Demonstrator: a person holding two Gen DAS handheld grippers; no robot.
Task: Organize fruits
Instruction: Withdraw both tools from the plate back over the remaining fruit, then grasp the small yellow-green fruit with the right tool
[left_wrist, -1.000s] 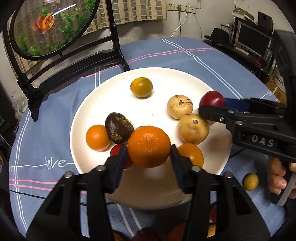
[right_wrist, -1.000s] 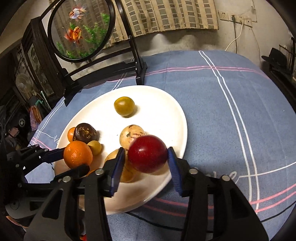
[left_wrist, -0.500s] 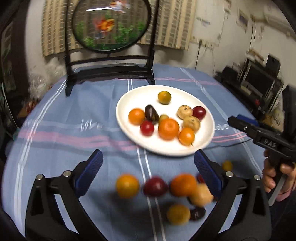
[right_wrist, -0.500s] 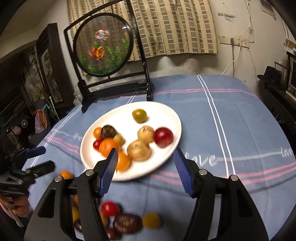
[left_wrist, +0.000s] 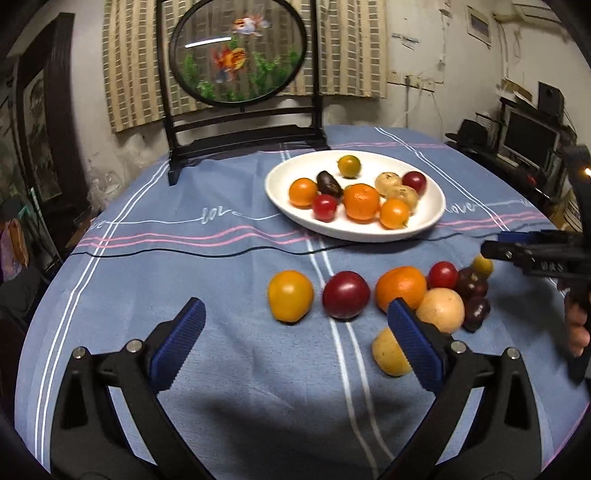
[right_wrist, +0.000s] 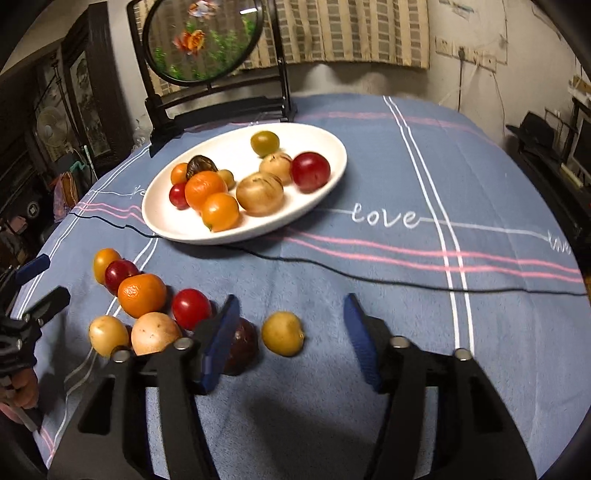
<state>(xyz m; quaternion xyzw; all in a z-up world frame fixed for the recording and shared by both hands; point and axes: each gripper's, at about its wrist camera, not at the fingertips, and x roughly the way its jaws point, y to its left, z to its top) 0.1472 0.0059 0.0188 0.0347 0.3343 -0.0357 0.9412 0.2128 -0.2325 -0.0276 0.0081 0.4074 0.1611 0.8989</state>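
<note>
Both claws were empty over the blue striped cloth (right_wrist: 424, 155) on the surface

Left claw (left_wrist: 295, 334): jaws stood at their widest, nothing between the pads. Blue pads sat apart over bare cloth, the right pad partly in front of a pale yellow fruit (left_wrist: 388, 352)

Right claw (right_wrist: 291, 338): jaws partly open and had just been closing a bit, pads pressed on nothing. A small yellow fruit (right_wrist: 282, 333) lay on the cloth in the gap between the pads, clear of both. A dark purple fruit (right_wrist: 242, 345) sat just behind the left pad, partly hidden by it

Loose fruits were on the cloth on my side of the white plate (left_wrist: 424, 225): yellow-orange fruit (left_wrist: 290, 295), dark red plum (left_wrist: 346, 300), mandarin (left_wrist: 400, 286), small red tomato (left_wrist: 442, 275), pale peach-coloured fruit (left_wrist: 441, 309) and two dark purple ones at the right end of the cluster, bunched up and mostly touching

Plate was further back, well apart from the loose group, and held another mandarin (left_wrist: 361, 202), two smaller orange fruits, a small red one, a dark wrinkled fruit (left_wrist: 328, 182), two tan ones, a red plum (left_wrist: 414, 181) and a green-yellow one (left_wrist: 349, 166) at the far side

A thin black cable (right_wrist: 369, 273) ran across the cloth between plate and loose fruits. Round goldfish screen (left_wrist: 240, 51) on its black stand stood at the far edge of the surface
</note>
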